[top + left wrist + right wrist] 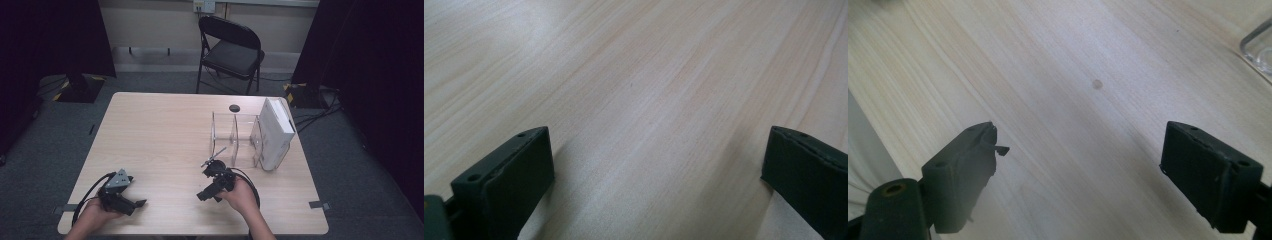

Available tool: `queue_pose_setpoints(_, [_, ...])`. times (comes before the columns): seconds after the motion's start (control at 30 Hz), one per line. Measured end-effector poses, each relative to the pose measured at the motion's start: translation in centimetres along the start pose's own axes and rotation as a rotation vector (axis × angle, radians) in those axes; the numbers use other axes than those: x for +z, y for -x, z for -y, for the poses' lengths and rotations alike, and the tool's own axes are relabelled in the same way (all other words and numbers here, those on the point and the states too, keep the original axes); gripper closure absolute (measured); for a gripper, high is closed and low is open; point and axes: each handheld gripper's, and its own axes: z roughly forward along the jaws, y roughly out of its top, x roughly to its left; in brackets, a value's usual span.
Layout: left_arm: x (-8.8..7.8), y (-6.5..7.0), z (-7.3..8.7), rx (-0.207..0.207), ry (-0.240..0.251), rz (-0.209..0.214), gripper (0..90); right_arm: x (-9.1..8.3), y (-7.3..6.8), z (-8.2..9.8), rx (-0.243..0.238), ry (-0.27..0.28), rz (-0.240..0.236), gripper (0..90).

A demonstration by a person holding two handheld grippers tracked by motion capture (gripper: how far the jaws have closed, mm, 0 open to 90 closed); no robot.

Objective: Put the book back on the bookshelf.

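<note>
- Here, the worktop (165, 130) is the biggest thing before me: pale wood grain, running out under both my hands.
- Beyond its far edge, at about twelve o'clock, a black folding chair (231, 50) stands on grey carpet, facing me.
- At roughly two o'clock on the worktop stands a clear acrylic rack (235, 137) with upright dividers; one corner of it (1259, 47) shows at the upper right of my right gripper view.
- A white box (276, 132) leans upright in the rack's right-hand end, touching it.
- A small dark round disc (234, 108) lies on the wood just past the rack, at one o'clock.
- My left gripper (135, 204) sits at seven o'clock, near the front edge, in my left hand (95, 216); its jaws are spread wide over bare wood, nothing between them (654, 165).
- My right gripper (206, 192) sits at about five o'clock, just in front of the rack, in my right hand (242, 196); its jaws are likewise parted and empty (1078, 165).
</note>
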Motion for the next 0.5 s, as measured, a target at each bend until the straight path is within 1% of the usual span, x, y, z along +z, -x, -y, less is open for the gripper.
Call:
queue_pose_setpoints(0.17, [0.0,0.0,0.0,-0.001,0.0,0.0,0.0,0.7,-0.1,0.0,-0.002,-0.006,-0.005,13.9])
queue_pose_setpoints(0.2, [0.0,0.0,0.0,-0.001,0.0,0.0,0.0,0.8,-0.2,0.0,-0.002,-0.004,0.0,13.9])
queue_pose_setpoints(0.23, [0.0,0.0,0.0,-0.001,0.0,0.0,0.0,0.9,-0.2,0.0,-0.004,-0.005,-0.007,13.9])
queue_pose_setpoints(0.33, [0.0,0.0,0.0,-0.001,0.0,0.0,0.0,1.3,-0.2,0.0,-0.005,-0.003,-0.007,14.1])
queue_pose_setpoints(0.37, [0.0,0.0,0.0,-0.001,0.0,0.0,0.0,1.4,-0.3,-0.1,-0.008,0.001,-0.001,14.2])
queue_pose_setpoints(0.5, [0.0,0.0,0.0,0.0,0.0,-0.001,0.0,1.9,-0.4,-0.1,-0.007,0.001,-0.008,14.2])
